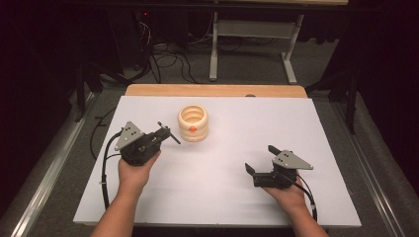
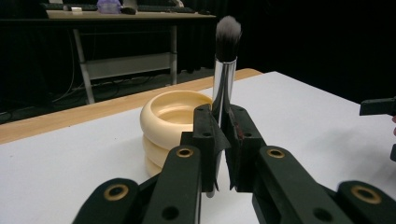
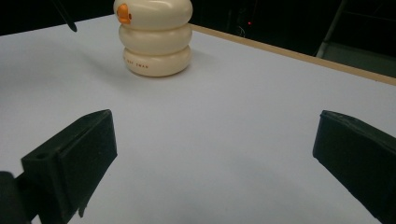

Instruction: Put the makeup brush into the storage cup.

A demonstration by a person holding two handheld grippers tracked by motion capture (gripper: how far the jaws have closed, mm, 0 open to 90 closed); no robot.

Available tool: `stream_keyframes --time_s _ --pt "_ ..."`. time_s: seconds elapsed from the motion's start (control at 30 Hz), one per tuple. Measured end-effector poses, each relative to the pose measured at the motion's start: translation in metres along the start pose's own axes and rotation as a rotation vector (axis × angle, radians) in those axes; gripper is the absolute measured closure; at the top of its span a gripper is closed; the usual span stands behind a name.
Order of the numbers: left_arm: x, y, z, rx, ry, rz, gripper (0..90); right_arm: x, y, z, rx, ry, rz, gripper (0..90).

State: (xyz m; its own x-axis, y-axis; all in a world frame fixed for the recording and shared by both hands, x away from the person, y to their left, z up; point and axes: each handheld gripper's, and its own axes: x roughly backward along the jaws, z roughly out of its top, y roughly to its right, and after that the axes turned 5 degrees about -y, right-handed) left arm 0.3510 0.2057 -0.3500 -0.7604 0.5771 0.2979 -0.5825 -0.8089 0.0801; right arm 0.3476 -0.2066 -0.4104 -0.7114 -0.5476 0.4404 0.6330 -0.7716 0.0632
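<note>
Makeup brush (image 2: 225, 70) clamped upright in the left gripper (image 1: 160, 136), just beside the cream holder (image 1: 192, 123); its lower handle is hidden behind the jaws, and from above it reads only as a thin dark stick. Shiny chrome ferrule, soft grey-tipped bristles. Holder is three stacked rounded rings, glossy, hollow top, orange spot on the side, small print unreadable. Right gripper (image 1: 261, 159) spread wide, nothing between, well apart on the matte white table (image 1: 306, 128).

room: dark | floor: grey carpet (image 1: 247, 64), cables (image 1: 168, 61) | furniture: white-legged desk (image 1: 252, 29) behind table
</note>
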Motion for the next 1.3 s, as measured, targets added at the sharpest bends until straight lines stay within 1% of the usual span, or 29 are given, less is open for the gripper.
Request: stream_keyframes --time_s 0.13,0.17,0.23,0.33,0.5,0.73,0.77,0.9,0.93,1.0,1.03,1.1,1.13,1.2,1.23,1.3 --pt "-0.003 -0.001 0.002 0.011 0.002 -0.009 83.5 0.0 0.0 0.0 0.002 -0.005 0.002 1.1" --pt "-0.004 -0.002 0.003 0.011 0.001 -0.01 83.5 -0.001 0.0 0.0 0.01 -0.001 0.001 1.1" --pt "-0.006 -0.002 0.005 0.011 -0.002 -0.009 83.5 -0.001 0.0 0.0 0.008 0.0 0.002 1.1" --pt "-0.007 -0.003 0.009 0.02 0.007 -0.012 83.5 -0.001 0.0 0.0 0.013 0.0 0.001 1.1" --pt "-0.008 -0.004 0.016 0.016 0.014 -0.008 83.5 -0.001 0.0 0.0 0.011 -0.004 0.004 1.1" --pt "-0.009 -0.007 0.025 0.025 0.027 -0.006 83.5 -0.001 0.0 0.0 0.014 -0.003 0.002 1.1" --pt "-0.009 -0.007 0.026 0.026 0.029 -0.008 83.5 -0.001 0.0 -0.001 0.006 -0.005 0.004 1.1" --pt "-0.011 -0.007 0.029 0.022 0.026 -0.009 83.5 -0.001 -0.001 -0.001 0.0 -0.008 0.004 1.1" --pt "-0.012 -0.007 0.03 0.03 0.033 -0.009 83.5 -0.001 0.0 -0.001 0.009 -0.006 0.003 1.1" --pt "-0.013 -0.008 0.033 0.028 0.032 -0.008 83.5 -0.001 -0.001 -0.001 0.004 -0.007 0.004 1.1" --pt "-0.014 -0.007 0.034 0.031 0.034 -0.01 83.5 -0.002 0.0 -0.001 0.015 -0.001 0.004 1.1" --pt "-0.014 -0.007 0.035 0.027 0.035 -0.009 83.5 -0.002 0.0 -0.001 0.013 -0.003 0.005 1.1" --pt "-0.015 -0.007 0.037 0.032 0.04 -0.013 83.5 -0.002 -0.001 -0.001 0.01 -0.006 0.003 1.1" --pt "-0.016 -0.006 0.039 0.02 0.035 -0.012 83.5 -0.002 -0.001 -0.001 0.011 -0.005 0.005 1.1" --pt "-0.017 -0.006 0.04 0.026 0.041 -0.015 83.6 -0.002 -0.001 -0.001 0.01 -0.005 0.004 1.1" --pt "-0.018 -0.005 0.041 0.023 0.04 -0.014 83.6 -0.001 -0.001 -0.001 0.013 -0.006 0.003 1.1"
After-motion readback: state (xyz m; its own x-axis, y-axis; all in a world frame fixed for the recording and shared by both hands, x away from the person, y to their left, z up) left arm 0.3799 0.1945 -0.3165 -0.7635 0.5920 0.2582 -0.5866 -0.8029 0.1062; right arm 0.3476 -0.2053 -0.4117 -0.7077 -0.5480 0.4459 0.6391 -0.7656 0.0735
